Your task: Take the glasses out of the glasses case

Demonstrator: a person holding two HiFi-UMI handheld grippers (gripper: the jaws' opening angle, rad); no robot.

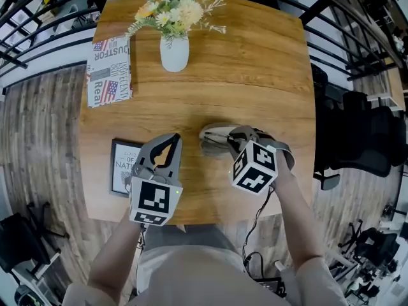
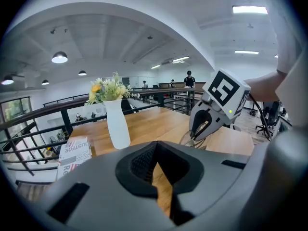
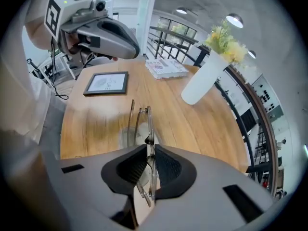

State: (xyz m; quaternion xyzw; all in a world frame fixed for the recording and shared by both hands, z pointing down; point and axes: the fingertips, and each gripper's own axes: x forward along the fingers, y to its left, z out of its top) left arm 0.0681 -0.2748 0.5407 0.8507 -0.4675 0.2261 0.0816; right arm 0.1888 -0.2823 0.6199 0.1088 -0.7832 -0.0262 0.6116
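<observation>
Two handheld grippers hovering over brown wooden table (image 1: pixel 255 75).
Head view: right gripper (image 1: pixel 237 136) pointing down above open grey glasses case (image 1: pixel 213 132).
Left gripper view: left gripper (image 2: pixel 155 145) jaws pressing together, gripping nothing.
Right gripper view: jaws pinching thin clear-framed glasses (image 3: pixel 149 124), glasses hanging above case.

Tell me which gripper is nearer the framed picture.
Left. The left gripper is by the framed picture's right edge; the right gripper, holding the glasses, is farther right.
</observation>
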